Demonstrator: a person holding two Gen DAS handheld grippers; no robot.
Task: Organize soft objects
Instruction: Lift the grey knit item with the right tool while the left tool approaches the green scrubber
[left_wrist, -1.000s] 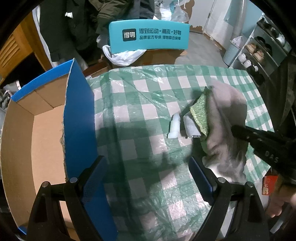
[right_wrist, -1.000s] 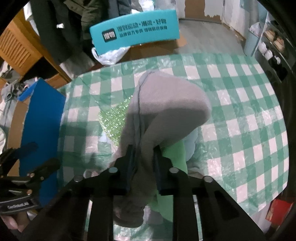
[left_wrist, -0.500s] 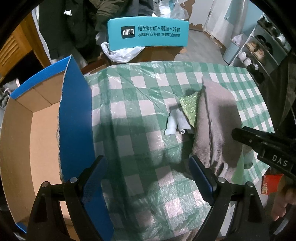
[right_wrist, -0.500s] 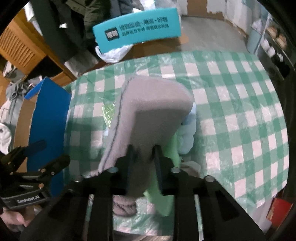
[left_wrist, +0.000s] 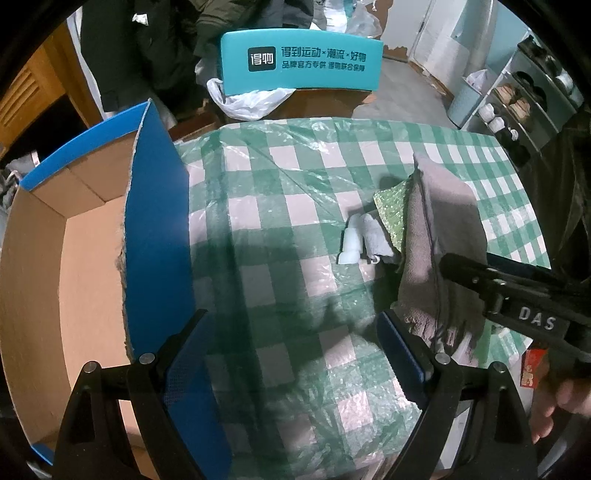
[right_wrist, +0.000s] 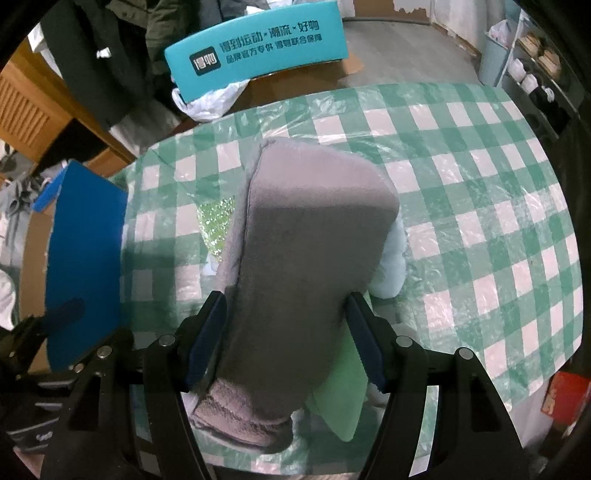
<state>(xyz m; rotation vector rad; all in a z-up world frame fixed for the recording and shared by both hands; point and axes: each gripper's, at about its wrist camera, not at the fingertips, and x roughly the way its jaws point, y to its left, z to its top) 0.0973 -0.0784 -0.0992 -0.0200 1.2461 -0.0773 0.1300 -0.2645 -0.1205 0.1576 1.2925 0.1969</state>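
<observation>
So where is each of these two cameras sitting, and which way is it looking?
Left wrist view: sits on the left tool, looks steeply down at the checked table and the open cardboard box; its fingers stand wide apart with nothing between them, and a hand shows at the lower right.
Right wrist view: sits on the right tool, looks down on the grey cloth, which lies between fingers that have just been opening.
Both share the table, cloth, box and teal chair back.

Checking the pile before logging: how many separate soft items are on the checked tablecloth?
5 visible: grey sock between the right gripper's pads, glittery green cloth beside it, white bundle, pale blue plush, green cloth underneath. More may be hidden.
</observation>
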